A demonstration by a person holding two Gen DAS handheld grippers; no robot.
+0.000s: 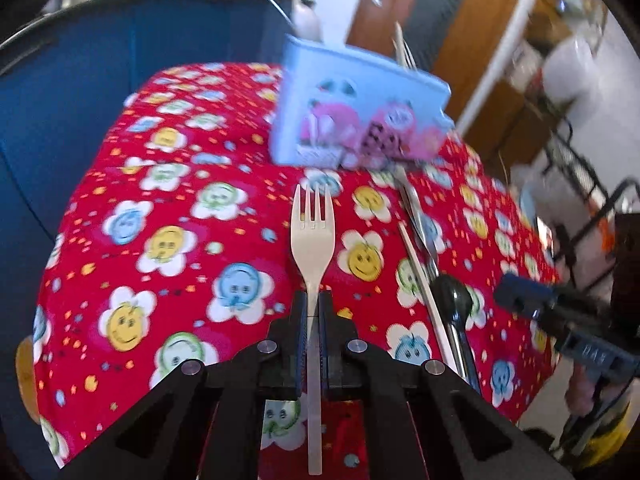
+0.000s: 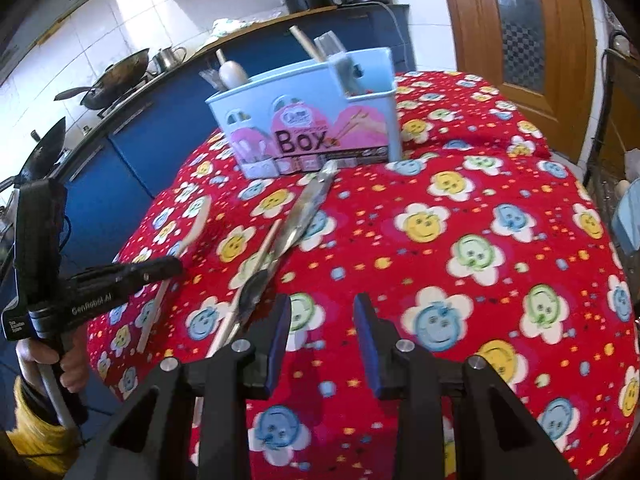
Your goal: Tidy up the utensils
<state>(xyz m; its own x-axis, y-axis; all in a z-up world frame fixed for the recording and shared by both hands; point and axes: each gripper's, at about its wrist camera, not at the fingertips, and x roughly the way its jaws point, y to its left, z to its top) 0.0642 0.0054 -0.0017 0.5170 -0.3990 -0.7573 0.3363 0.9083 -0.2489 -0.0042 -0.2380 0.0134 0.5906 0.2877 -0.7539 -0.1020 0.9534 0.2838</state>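
The left gripper [image 1: 314, 300] is clamped on the handle of a pale plastic fork [image 1: 313, 236], its fingers pressed together on the thin stem just below the head, so the tines point away toward the far side of the table and the rest of the handle runs back between the fingers. That grip low on the neck probably keeps the light fork from swinging as it is carried. The blue utensil box [image 2: 312, 120] stands at the far middle of the red flowered tablecloth [image 2: 480, 240], already holding several upright utensils, which makes it the likely goal for the fork. On the cloth between box and grippers lie a metal knife [image 2: 308, 208], a chopstick [image 2: 256, 272] and a black-handled utensil [image 1: 454, 304], close together and still to be sorted. The right gripper [image 2: 322, 320] hovers just right of them, fingers apart and holding nothing, seemingly waiting its turn.
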